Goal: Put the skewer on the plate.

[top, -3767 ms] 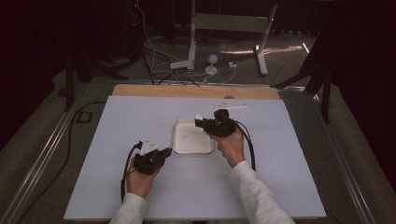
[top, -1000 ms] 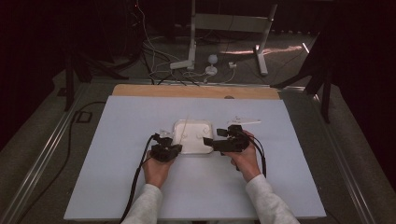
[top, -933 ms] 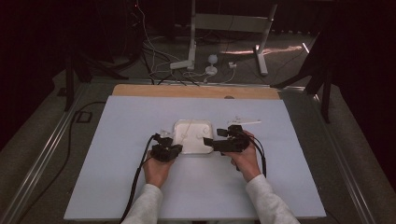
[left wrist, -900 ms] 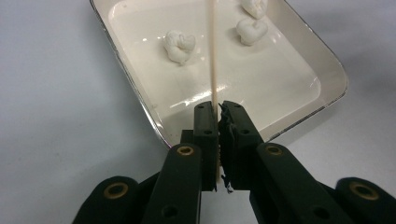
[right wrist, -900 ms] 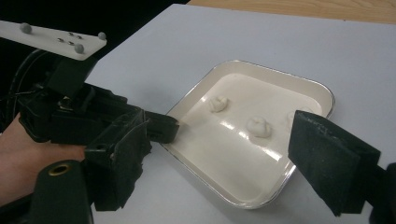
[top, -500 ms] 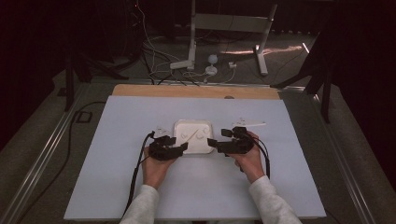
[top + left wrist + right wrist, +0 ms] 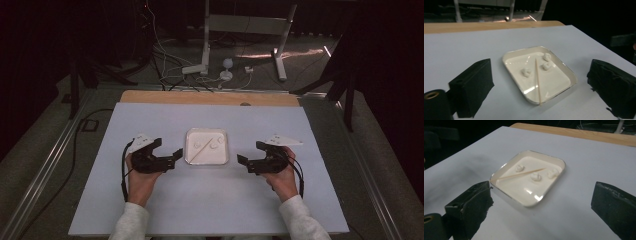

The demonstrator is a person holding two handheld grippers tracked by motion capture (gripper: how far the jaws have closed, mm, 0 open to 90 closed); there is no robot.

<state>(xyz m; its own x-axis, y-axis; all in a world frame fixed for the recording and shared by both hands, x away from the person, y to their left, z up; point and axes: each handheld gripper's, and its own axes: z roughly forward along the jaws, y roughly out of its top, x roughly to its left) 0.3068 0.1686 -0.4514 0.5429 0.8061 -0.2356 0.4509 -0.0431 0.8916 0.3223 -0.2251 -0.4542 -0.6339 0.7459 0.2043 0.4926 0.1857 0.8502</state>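
A white square tray (image 7: 215, 156) sits mid-table, holding three small white lumps (image 7: 199, 145) and a thin wooden skewer (image 7: 206, 148) lying across it. My left gripper (image 7: 170, 150) hovers just left of the tray, apart from it. Its jaws have just been opening and nothing is between them. My right gripper (image 7: 249, 152) is to the tray's right, its jaws also just opened wider and empty. In the left gripper view, the tray (image 7: 506, 60), skewer (image 7: 537, 80) and lumps (image 7: 526, 72) lie ahead of the left gripper (image 7: 541, 90). The right gripper view has the tray (image 7: 559, 161) and skewer (image 7: 524, 173) beyond the right gripper (image 7: 542, 206).
The pale blue table top (image 7: 210, 200) has a wooden strip (image 7: 210, 97) along its far edge. Behind it, cables (image 7: 170, 75) and a stand's metal legs (image 7: 280, 65) lie on the floor. A rail (image 7: 45, 170) runs along the table's left side.
Both hands have drawn back from the tray, the left one leftward and up, the right one rightward. Both pairs of jaws have opened, and the skewer now lies free in the tray.
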